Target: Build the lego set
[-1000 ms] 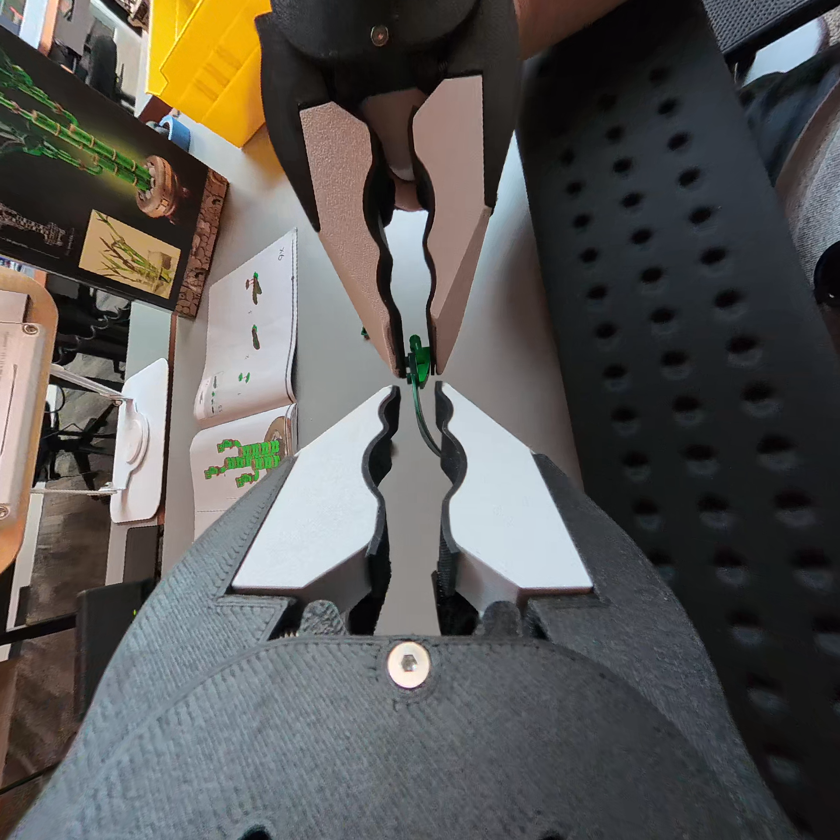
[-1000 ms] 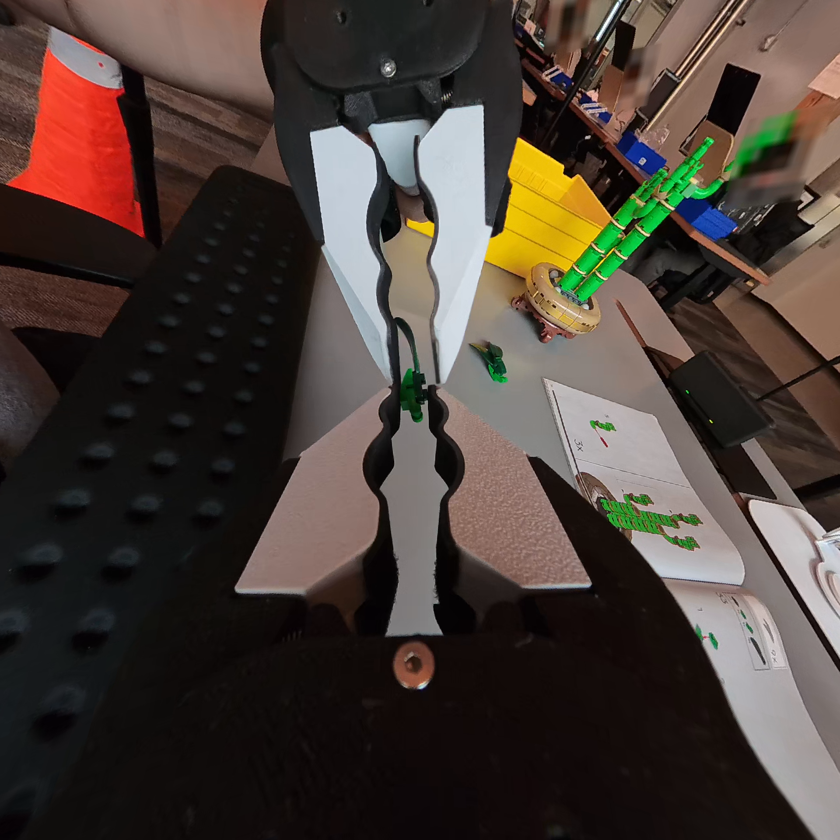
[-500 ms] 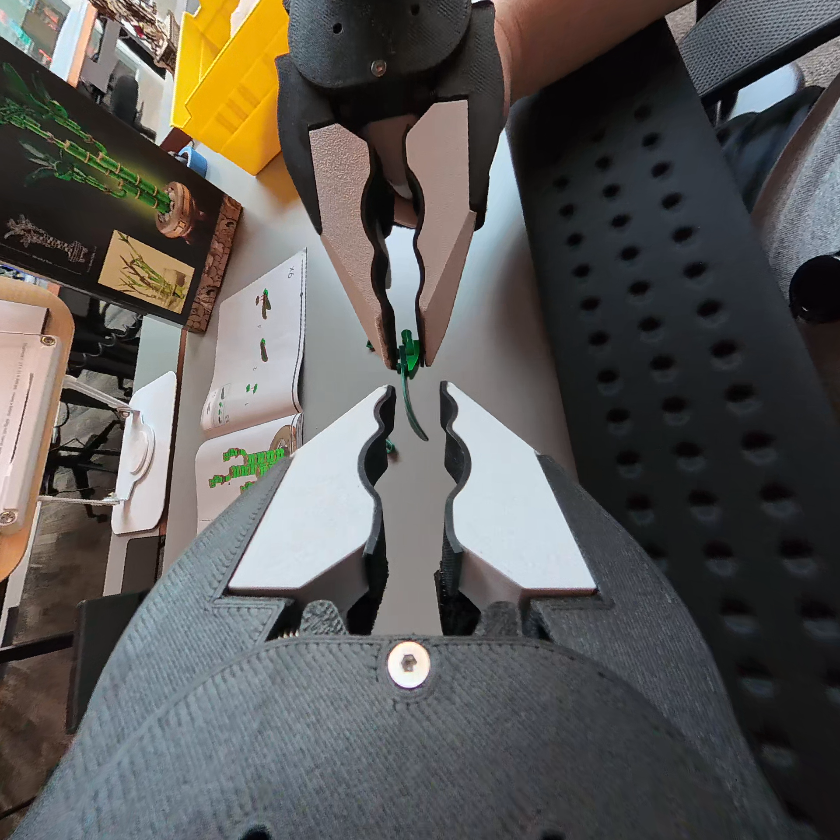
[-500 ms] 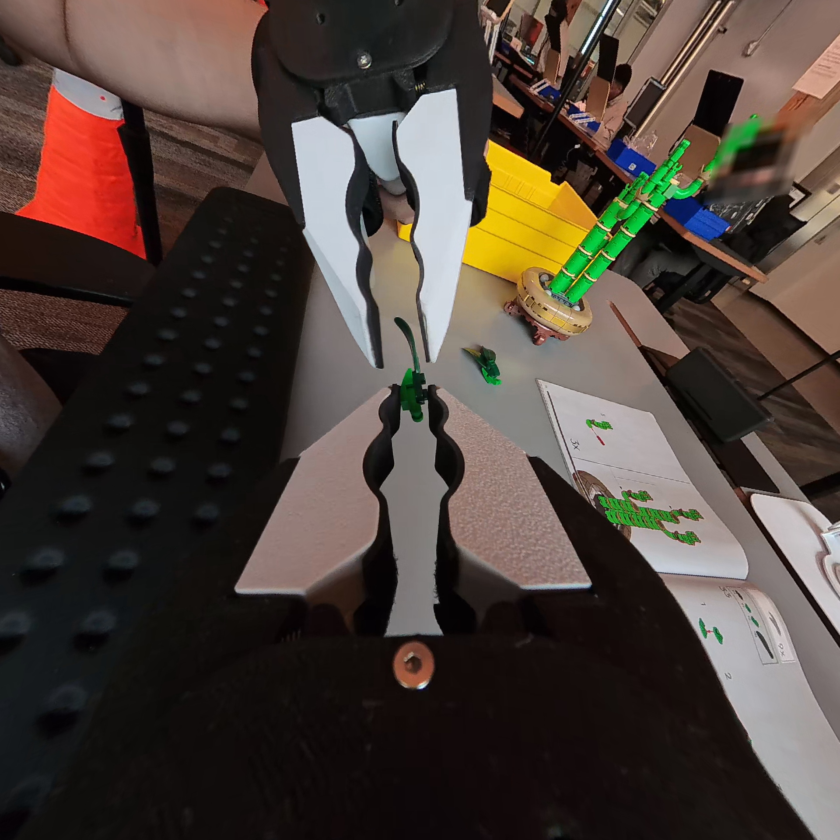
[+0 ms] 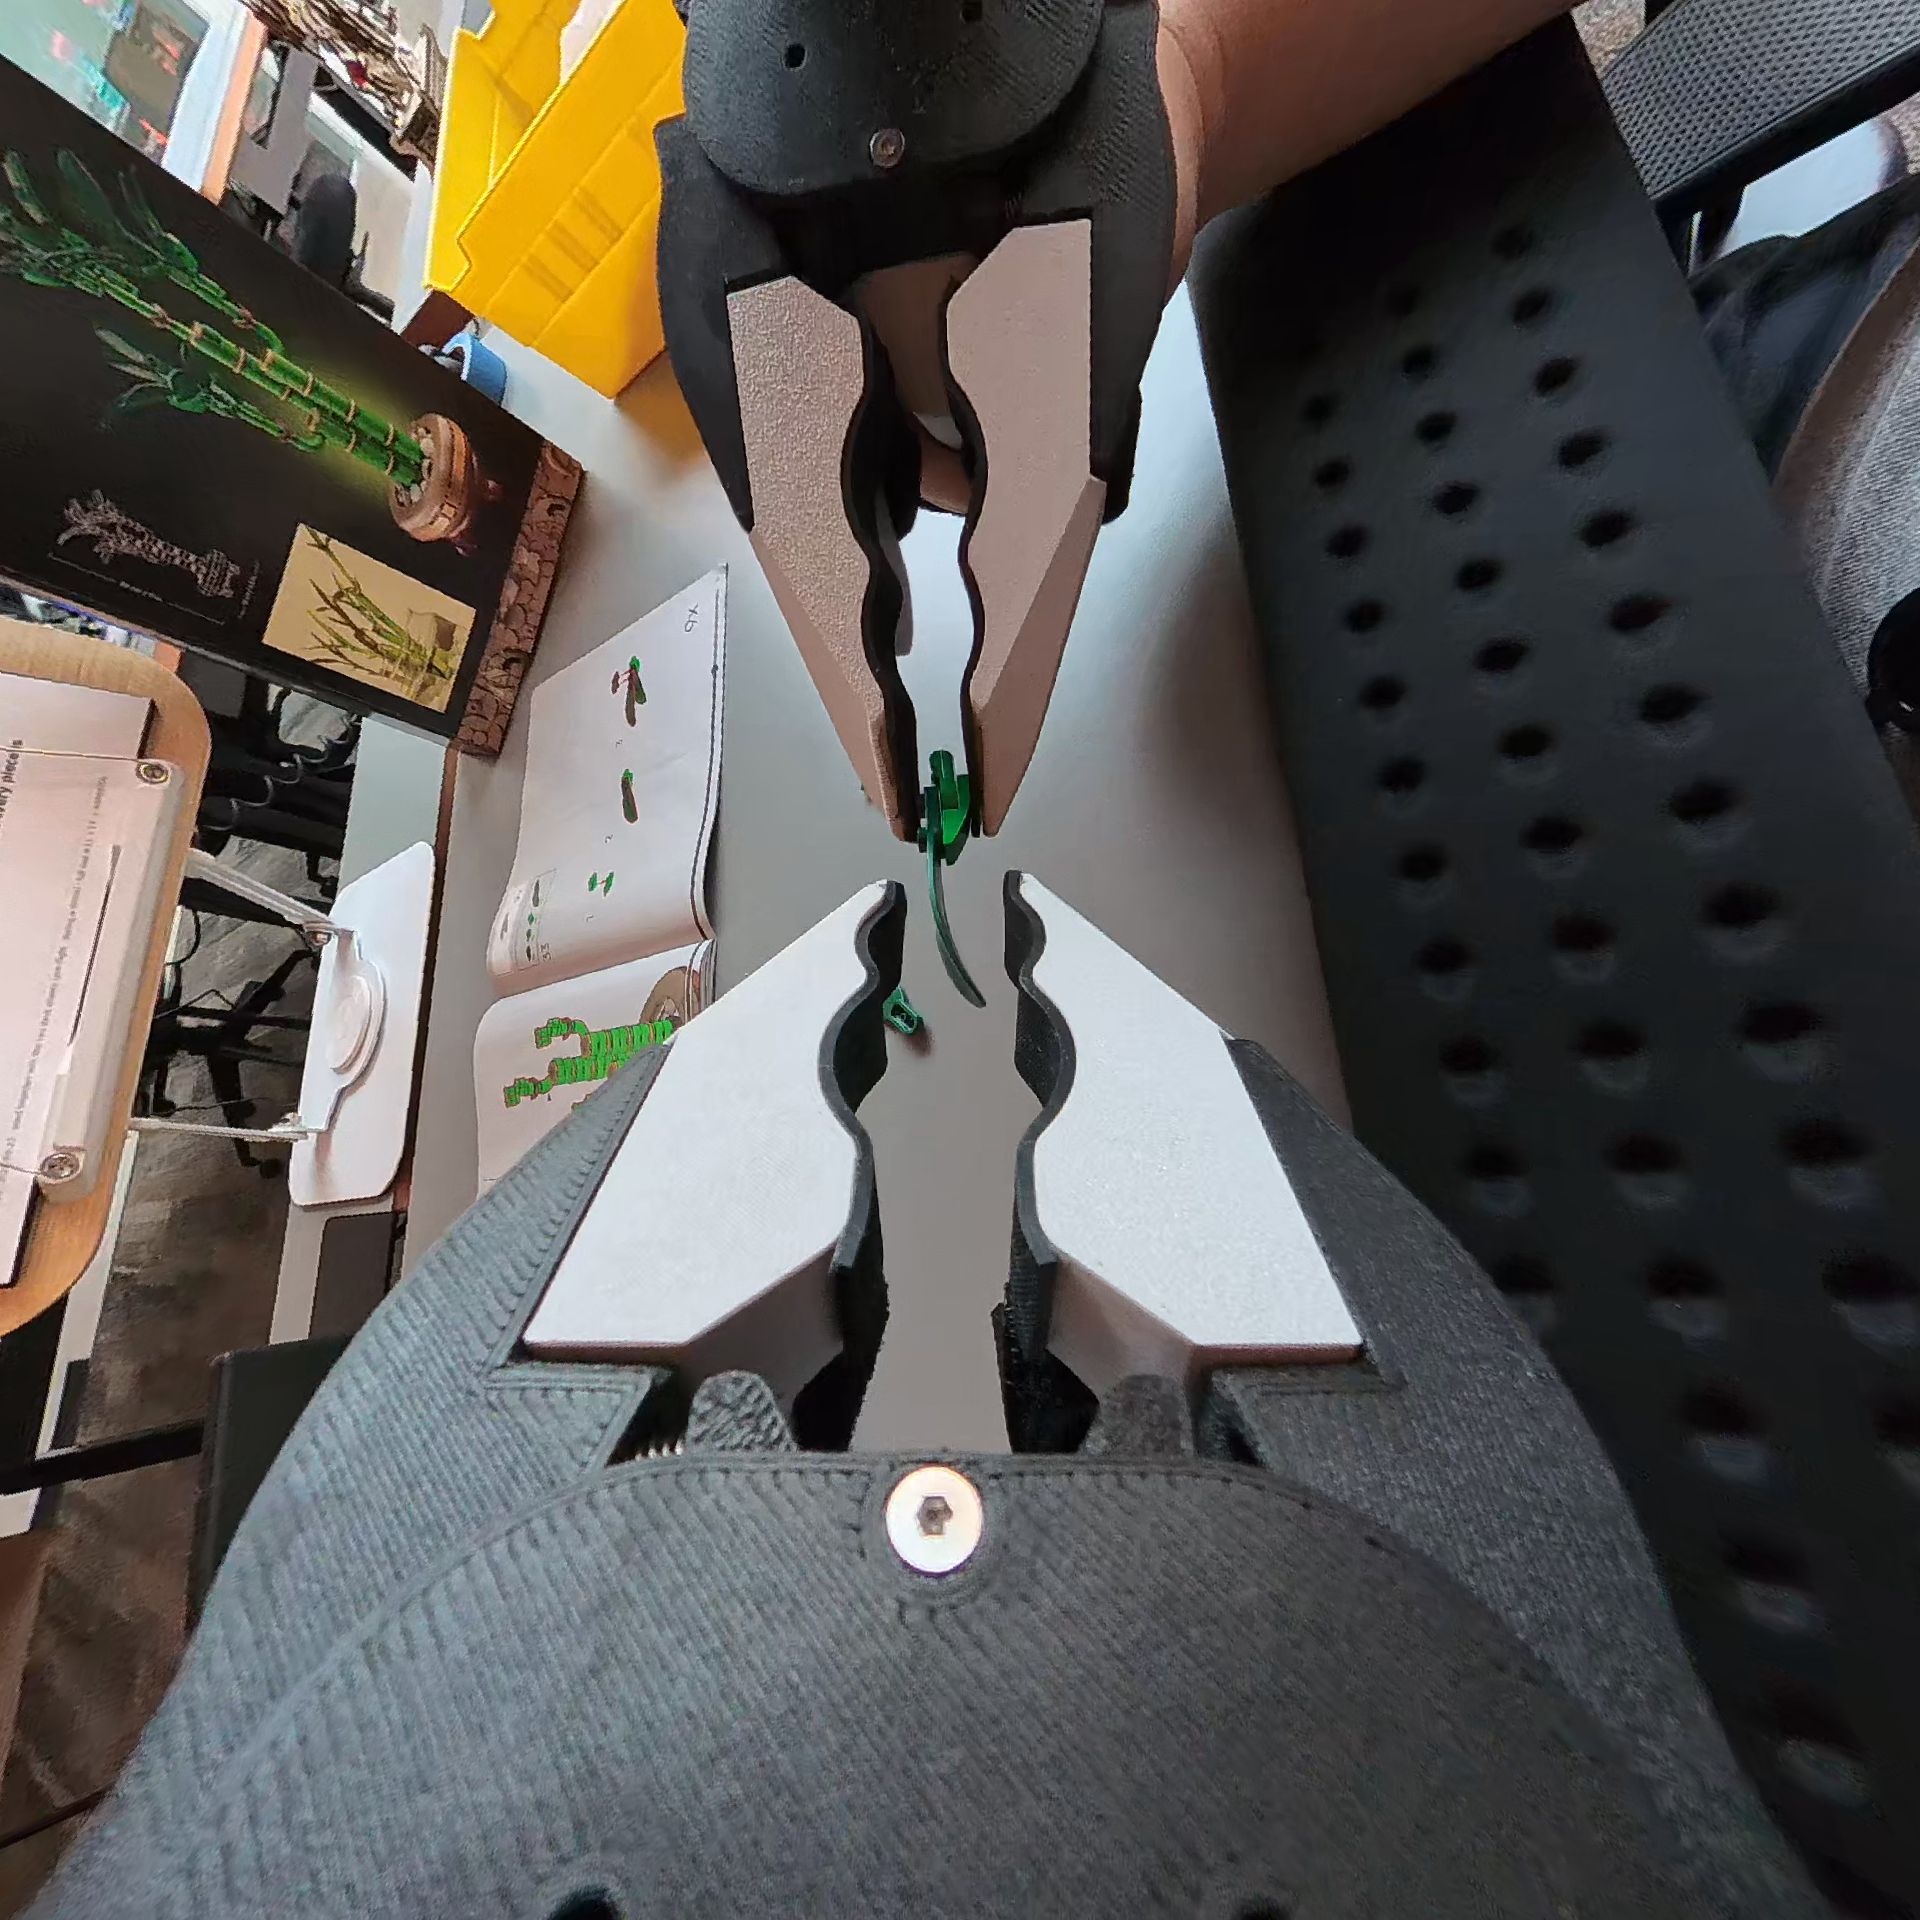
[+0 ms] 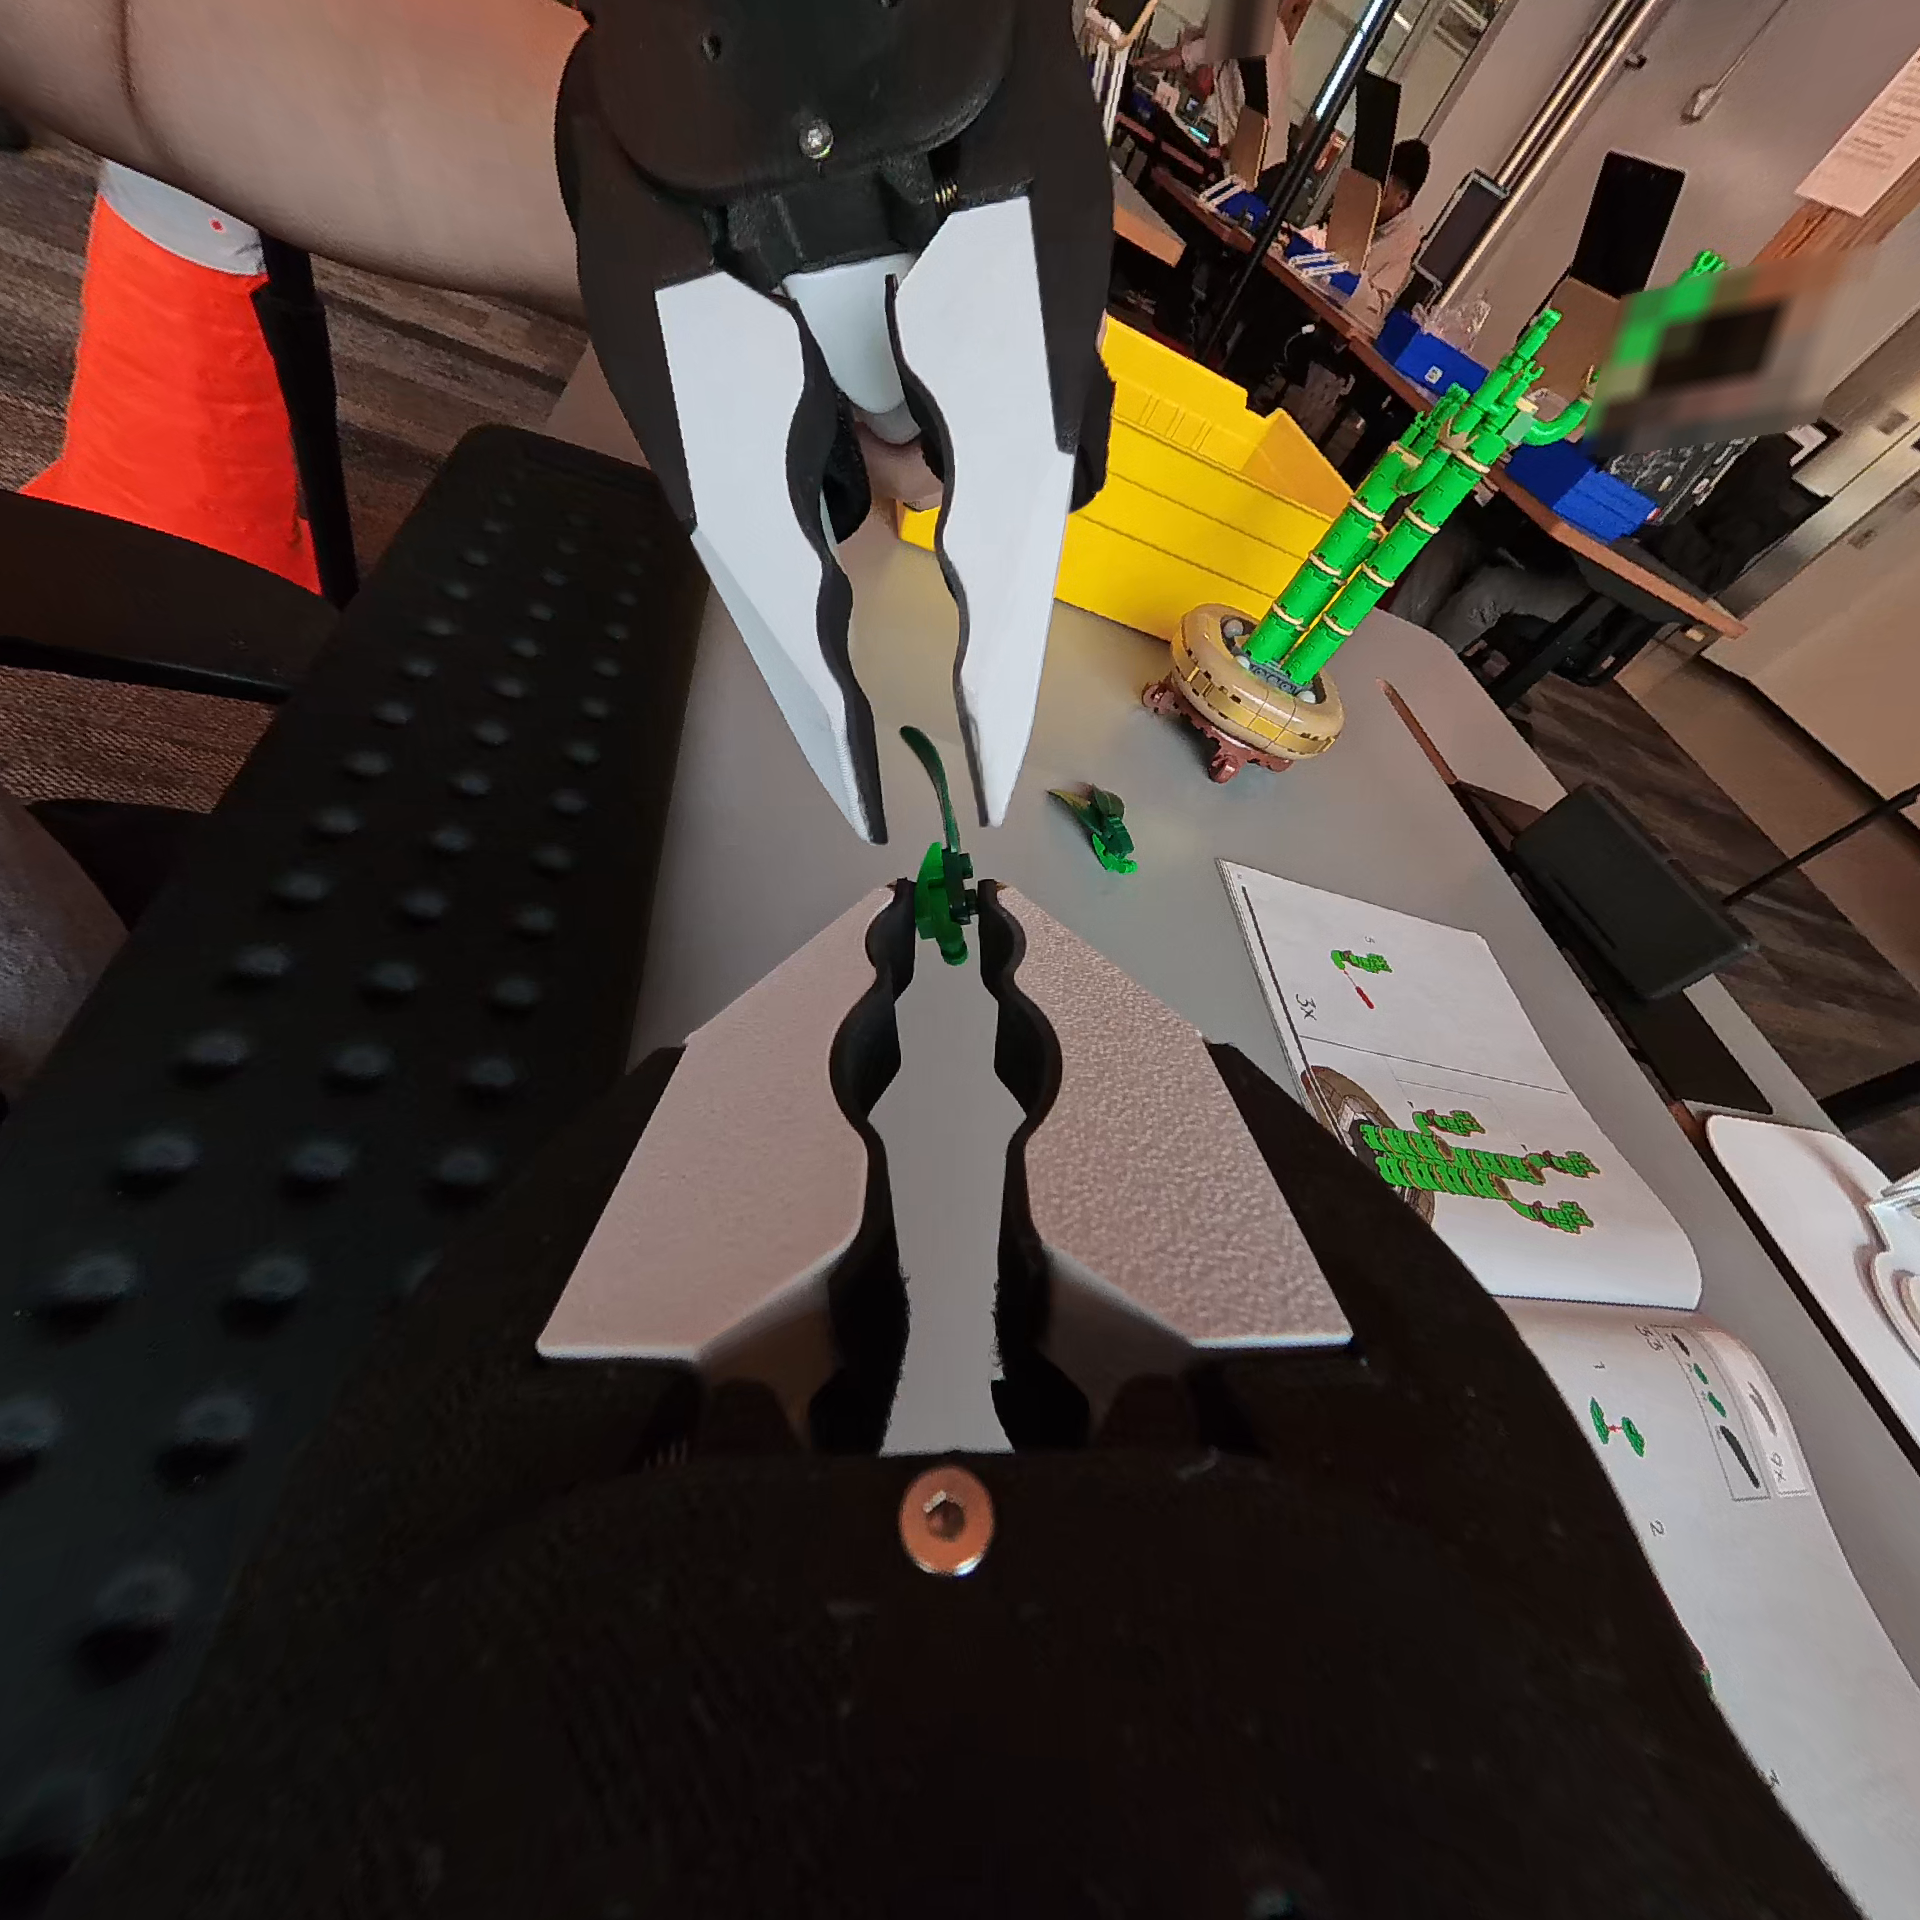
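While right hand-held gripper (image 6: 943, 902) pinches one leaf piece (image 6: 943, 896), left hand-held gripper (image 5: 943, 896) parted, perhaps two loose pieces (image 6: 1099, 821).

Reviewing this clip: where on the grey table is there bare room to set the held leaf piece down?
Bare table lies between the black perforated chair back and the open instruction booklet, under the right gripper holding the leaf piece. Crowded toward the loose green piece, bamboo model and yellow bin.
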Demonstrator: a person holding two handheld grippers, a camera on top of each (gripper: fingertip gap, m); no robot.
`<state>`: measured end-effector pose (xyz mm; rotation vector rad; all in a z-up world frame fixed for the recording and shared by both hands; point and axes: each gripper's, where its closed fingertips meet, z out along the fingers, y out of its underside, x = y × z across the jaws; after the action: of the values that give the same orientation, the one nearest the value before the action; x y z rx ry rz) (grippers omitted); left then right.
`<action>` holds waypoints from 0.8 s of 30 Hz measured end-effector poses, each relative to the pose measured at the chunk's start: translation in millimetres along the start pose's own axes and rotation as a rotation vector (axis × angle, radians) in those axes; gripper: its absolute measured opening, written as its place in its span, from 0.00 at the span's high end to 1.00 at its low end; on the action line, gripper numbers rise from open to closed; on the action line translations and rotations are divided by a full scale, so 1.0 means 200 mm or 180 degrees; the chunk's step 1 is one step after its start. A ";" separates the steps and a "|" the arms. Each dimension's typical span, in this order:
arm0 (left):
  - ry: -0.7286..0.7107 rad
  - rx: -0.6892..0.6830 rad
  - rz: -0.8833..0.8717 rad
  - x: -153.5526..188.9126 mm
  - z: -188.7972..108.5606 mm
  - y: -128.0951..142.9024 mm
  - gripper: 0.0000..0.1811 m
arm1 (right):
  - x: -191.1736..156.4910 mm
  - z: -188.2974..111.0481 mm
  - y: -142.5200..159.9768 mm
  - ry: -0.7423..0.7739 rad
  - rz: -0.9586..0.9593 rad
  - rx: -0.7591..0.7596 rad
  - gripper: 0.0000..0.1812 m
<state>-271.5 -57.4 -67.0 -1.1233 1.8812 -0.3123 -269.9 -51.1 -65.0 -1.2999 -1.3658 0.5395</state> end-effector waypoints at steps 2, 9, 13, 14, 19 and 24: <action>-0.0002 -0.0002 0.0011 0.00 0.00 0.00 0.90 | 0.00 0.00 0.00 0.0001 0.0003 0.0001 0.94; -0.0036 -0.0050 0.0110 -0.01 0.02 0.00 0.91 | 0.00 0.00 0.00 -0.0020 0.0001 0.0008 0.94; -0.0027 -0.0072 0.0194 0.00 0.04 -0.02 0.93 | -0.01 0.01 0.00 -0.0030 -0.0011 -0.0005 0.94; -0.0019 -0.0083 0.0211 0.00 0.05 -0.02 0.94 | -0.01 0.01 0.00 -0.0030 -0.0016 -0.0009 0.94; 0.0028 -0.0122 0.0278 0.00 0.06 -0.01 0.96 | -0.01 0.01 0.01 -0.0050 -0.0019 -0.0024 0.94; 0.0080 -0.0156 0.0337 0.01 0.06 -0.01 0.96 | -0.02 0.01 0.01 -0.0086 -0.0038 -0.0039 0.94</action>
<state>-261.0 -58.2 -74.5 -1.0519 1.9721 -0.2226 -271.6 -53.4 -69.9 -1.2976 -1.4002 0.5431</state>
